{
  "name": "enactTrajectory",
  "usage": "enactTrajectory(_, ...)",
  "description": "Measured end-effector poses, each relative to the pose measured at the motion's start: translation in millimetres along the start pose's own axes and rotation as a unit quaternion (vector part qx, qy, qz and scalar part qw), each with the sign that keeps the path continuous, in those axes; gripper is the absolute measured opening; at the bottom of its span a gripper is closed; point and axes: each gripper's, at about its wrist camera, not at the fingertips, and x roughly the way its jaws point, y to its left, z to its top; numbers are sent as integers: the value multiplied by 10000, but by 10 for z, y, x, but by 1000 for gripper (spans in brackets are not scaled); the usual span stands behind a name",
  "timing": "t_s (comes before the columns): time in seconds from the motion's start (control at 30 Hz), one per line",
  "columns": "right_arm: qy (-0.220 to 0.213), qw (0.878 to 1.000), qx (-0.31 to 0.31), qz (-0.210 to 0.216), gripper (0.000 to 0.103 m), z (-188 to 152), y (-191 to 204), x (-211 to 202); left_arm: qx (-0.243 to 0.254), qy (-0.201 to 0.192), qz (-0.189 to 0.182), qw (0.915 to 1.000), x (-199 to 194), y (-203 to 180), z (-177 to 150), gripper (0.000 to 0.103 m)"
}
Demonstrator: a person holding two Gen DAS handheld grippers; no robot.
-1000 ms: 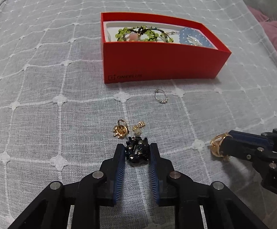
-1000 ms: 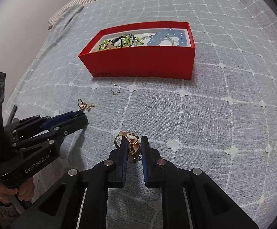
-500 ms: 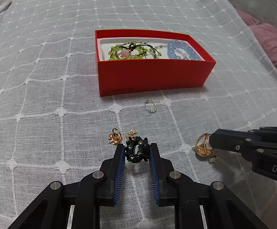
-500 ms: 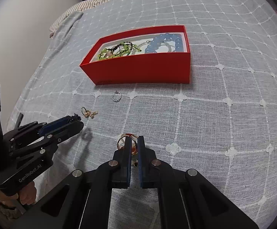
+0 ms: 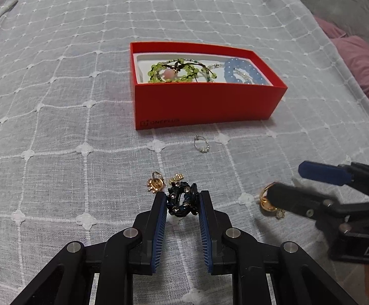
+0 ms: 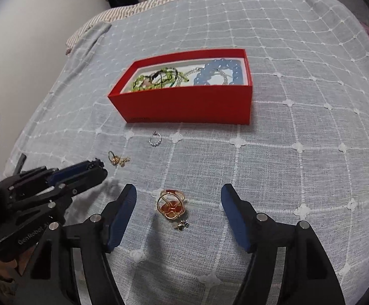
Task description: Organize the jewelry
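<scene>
Left wrist view: the left gripper (image 5: 182, 200) has its jaws clamped on the black jewelled ring (image 5: 182, 199), just as they were a second ago, so that piece is secured and, by my reading, ready to go to the red box (image 5: 204, 101) well ahead on the bed cover (image 5: 57, 127). Just beyond the jaws lie a small gold ring (image 5: 154, 183) and a gold charm (image 5: 176, 178); a thin silver ring (image 5: 201, 144) lies nearer the box. Off to the right, the right gripper (image 5: 298, 186) now shows its fingers spread, with the gold ring (image 5: 265, 199) partly hidden behind the lower one.

Right wrist view: here is the change. Half a second ago these jaws were pinched together at the gold ring (image 6: 170, 204); now they are opening and stand wide, and the ring lies on the bed cover between them, touching neither pad (a tiny stud (image 6: 183, 225) sits just beside it). I judge the pinch was let go or slipped, so this ring needs a fresh grasp before it can join the beads in the red box (image 6: 184, 104).
</scene>
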Motion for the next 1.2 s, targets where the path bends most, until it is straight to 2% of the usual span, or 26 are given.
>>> enactTrajectory(0.07, 57, 10000, -40, -21, 70, -30, 22, 57, -12, 2, 7, 10000, 3, 4, 2, 20)
enactTrajectory(0.13, 61, 9999, -82, -35, 64, -36, 28, 94, -19, 2, 0, 10000, 4, 8, 2, 20)
enactTrajectory(0.2, 121, 9998, -155, -53, 49, -35, 58, 158, -15, -1, 5, 10000, 6, 7, 2, 20)
enactTrajectory(0.23, 167, 9996, -197, -74, 45, -39, 70, 192, -13, -2, 9, 10000, 6, 8, 2, 20)
enactTrajectory(0.3, 210, 9990, -320, -212, 26, -50, 100, 224, -13, -7, 17, 10000, 4, 10, 2, 20)
enactTrajectory(0.57, -5, 9999, -78, 97, 24, 44, 9, 38, -65, -151, -78, 9998, -89, 28, 38, 19)
enactTrajectory(0.83, -254, 9994, 197, 137, 24, 118, -165, -157, -215, -581, -191, 9979, -313, 163, 156, 19)
enactTrajectory(1.2, -570, 9966, 506, 317, 24, 199, -320, -347, -447, -779, -321, 9954, -375, 303, 325, 19)
